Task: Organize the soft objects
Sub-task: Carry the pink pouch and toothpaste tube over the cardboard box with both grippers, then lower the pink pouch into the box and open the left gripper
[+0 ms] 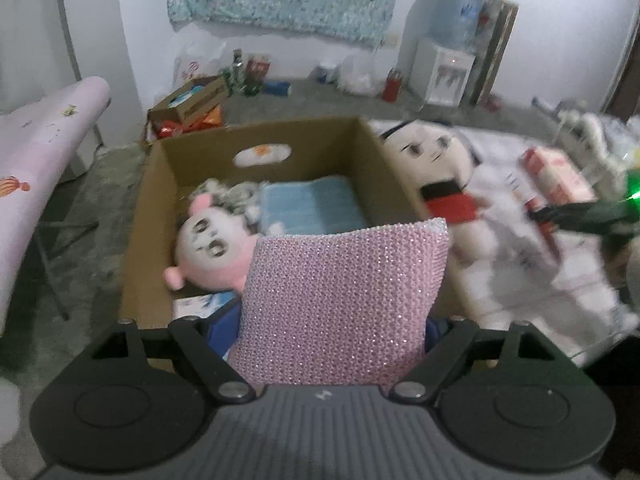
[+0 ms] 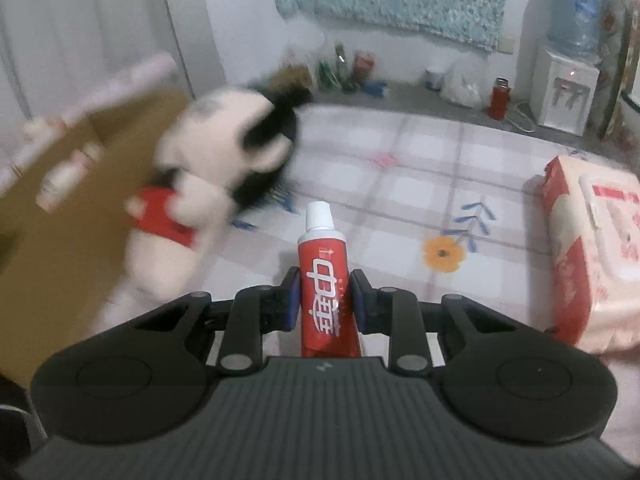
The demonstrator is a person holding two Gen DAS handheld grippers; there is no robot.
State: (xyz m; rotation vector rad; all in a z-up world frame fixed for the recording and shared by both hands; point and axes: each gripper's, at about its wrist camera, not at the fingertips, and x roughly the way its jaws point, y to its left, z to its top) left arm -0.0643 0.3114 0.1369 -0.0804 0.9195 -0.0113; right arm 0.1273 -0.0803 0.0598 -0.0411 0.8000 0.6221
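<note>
Carrying a pink knitted sparkly cushion (image 1: 340,304) over the open brown cardboard box (image 1: 160,184) — left gripper (image 1: 320,344) spread wide around it; right gripper (image 2: 325,300) pinches a red toothpaste tube (image 2: 320,276). Next move — probably lowering, then releasing.

Left gripper (image 1: 338,320) pointing steeply down, jaws standing wide, gripping pink sparkly pad (image 1: 340,300) that is filling the span between them; blue pads mostly hidden behind it.

Right gripper (image 2: 325,298) tilting down, jaws drawn close, blue fingers (image 2: 291,300) pressing both sides of red toothpaste tube (image 2: 322,280), tube standing upright between them, white cap up.

Right gripper showing at left view's right edge, blurred.
</note>
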